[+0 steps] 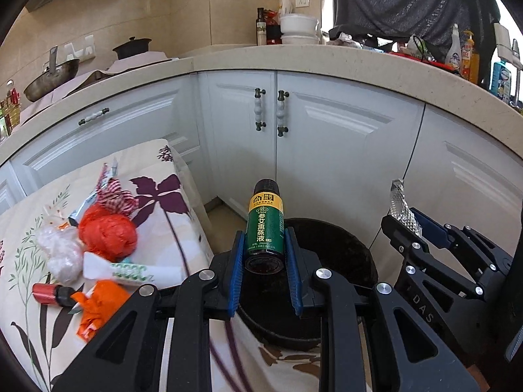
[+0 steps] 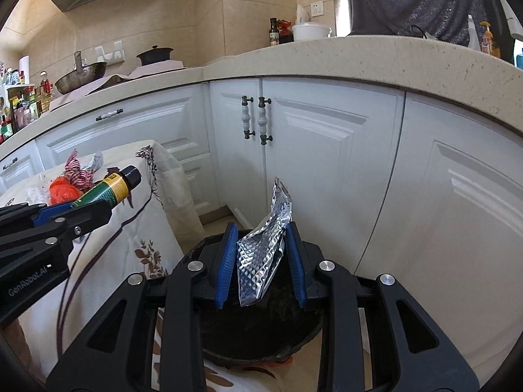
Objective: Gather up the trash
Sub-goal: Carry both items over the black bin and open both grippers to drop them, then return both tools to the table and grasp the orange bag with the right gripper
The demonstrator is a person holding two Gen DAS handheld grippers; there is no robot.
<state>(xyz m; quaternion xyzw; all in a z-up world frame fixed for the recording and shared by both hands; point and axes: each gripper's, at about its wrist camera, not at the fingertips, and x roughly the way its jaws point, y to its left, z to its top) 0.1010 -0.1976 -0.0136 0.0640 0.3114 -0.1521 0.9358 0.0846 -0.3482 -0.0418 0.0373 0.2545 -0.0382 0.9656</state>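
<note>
In the left wrist view, the left gripper (image 1: 265, 254) is clamped on one green bottle (image 1: 264, 228), its blue pads pressing both sides of the body while the black cap points forward and away. Directly below and just ahead of the fingers sits one black bin (image 1: 330, 261), its dark mouth open under the bottle. To the gripper's right, close by, the right gripper (image 1: 407, 219) comes in at a slant with a strip of foil (image 1: 400, 201) sticking up from it. To the left, a table (image 1: 39, 196) under a flowered cloth carries the remaining trash: one red bag (image 1: 108, 236) balled up, one clear bag (image 1: 60, 254) beside it, one white wrapper (image 1: 130, 272), one orange scrap (image 1: 98, 307), one small red-capped vial (image 1: 54, 294) lying flat, and a striped wrapper (image 1: 114, 194) farther off. Beyond, white cabinets (image 1: 327, 130) wall off the space ahead.

In the right wrist view, the right gripper (image 2: 261, 258) is partly closed on the single crinkled foil wrapper (image 2: 261, 245), which touches the right pad and stands up between the fingers; whether the left pad touches it I cannot tell. The bin (image 2: 261, 333) lies right under the fingers. To the left, the left gripper (image 2: 81, 212) holds the bottle (image 2: 111, 191) over the table edge (image 2: 130, 235), partly hiding the red bag (image 2: 63, 194) and striped wrapper (image 2: 75, 170) behind it. Cabinets (image 2: 327, 163) stand ahead, with the counter (image 2: 359, 55) above.
</note>
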